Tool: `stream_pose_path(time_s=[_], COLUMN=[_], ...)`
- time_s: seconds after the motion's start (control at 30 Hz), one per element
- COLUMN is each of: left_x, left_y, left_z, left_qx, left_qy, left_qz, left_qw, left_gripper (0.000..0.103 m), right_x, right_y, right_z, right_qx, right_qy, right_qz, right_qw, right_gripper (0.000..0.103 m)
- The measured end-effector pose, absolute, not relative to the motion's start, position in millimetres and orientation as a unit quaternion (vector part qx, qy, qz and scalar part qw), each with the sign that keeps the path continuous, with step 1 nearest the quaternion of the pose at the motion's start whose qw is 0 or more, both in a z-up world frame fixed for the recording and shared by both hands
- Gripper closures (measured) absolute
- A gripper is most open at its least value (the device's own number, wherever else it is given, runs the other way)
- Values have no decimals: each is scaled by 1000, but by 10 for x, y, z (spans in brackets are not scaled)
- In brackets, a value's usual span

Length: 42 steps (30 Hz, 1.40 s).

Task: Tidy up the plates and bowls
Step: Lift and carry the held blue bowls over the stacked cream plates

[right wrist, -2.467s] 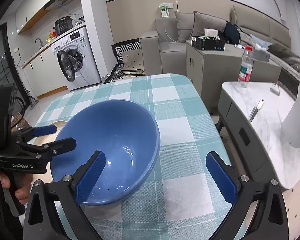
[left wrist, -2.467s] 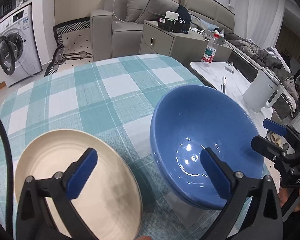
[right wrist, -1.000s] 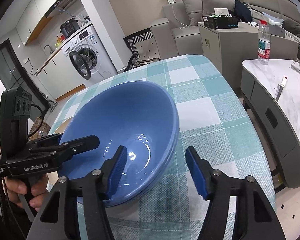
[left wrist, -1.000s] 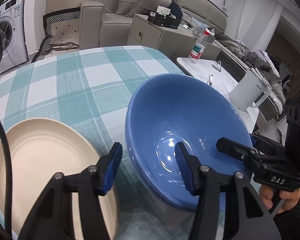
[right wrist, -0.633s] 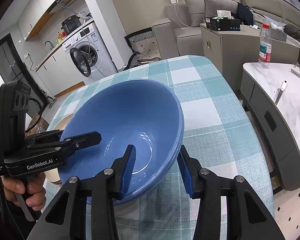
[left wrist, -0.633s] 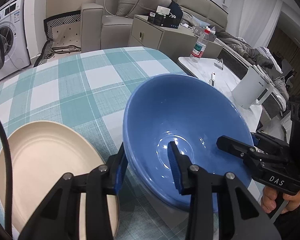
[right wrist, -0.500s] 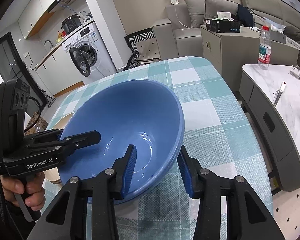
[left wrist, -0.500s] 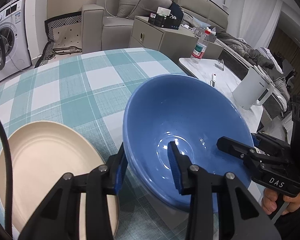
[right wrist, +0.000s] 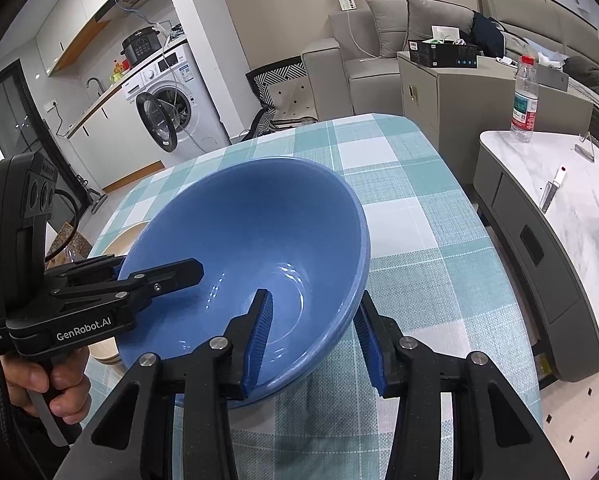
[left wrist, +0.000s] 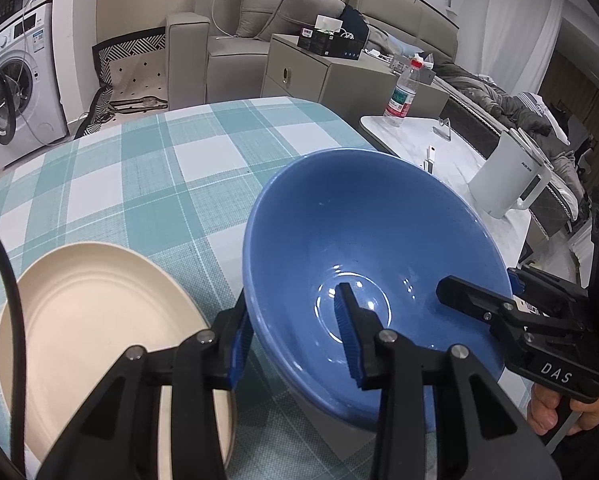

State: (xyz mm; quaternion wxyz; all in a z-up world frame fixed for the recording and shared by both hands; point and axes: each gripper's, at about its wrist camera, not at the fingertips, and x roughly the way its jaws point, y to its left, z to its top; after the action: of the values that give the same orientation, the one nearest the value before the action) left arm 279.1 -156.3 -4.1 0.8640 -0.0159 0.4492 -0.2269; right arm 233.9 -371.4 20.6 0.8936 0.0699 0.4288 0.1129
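While both jaws clamp blue bowl [left wrist: 363, 240] rim | cream plate [left wrist: 91, 320] beside

We see the bowl [left wrist: 363, 240] on the table [left wrist: 159, 184] at its right edge, with the plate [left wrist: 87, 320] just beside it toward the left edge. A sofa [left wrist: 227, 40] stands beyond the far edge.

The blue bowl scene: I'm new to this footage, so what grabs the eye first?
A big blue bowl fills the middle of the checked tablecloth, pinched at opposite rims by the left claw and the right claw. A cream plate lies flat beside it, toward the left claw's side.
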Motion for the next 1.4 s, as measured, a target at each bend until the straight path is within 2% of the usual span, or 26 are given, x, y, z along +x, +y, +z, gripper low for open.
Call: stream_pose_path(time_s=[0.73, 1.4], left_x=[2650, 2353], left_y=[-1472, -754], left_z=[228, 487], left_qx=[-29, -59], left_qy=[423, 389], left_qz=[-226, -168], left_qw=[877, 904], left_gripper=[65, 65], right_x=[2176, 2057], right_y=[-3636, -2897], right_z=[518, 829], right_qx=[56, 17], right_qy=[403, 382], right_qz=[108, 158], right_qw=[907, 911], right_gripper=[60, 60])
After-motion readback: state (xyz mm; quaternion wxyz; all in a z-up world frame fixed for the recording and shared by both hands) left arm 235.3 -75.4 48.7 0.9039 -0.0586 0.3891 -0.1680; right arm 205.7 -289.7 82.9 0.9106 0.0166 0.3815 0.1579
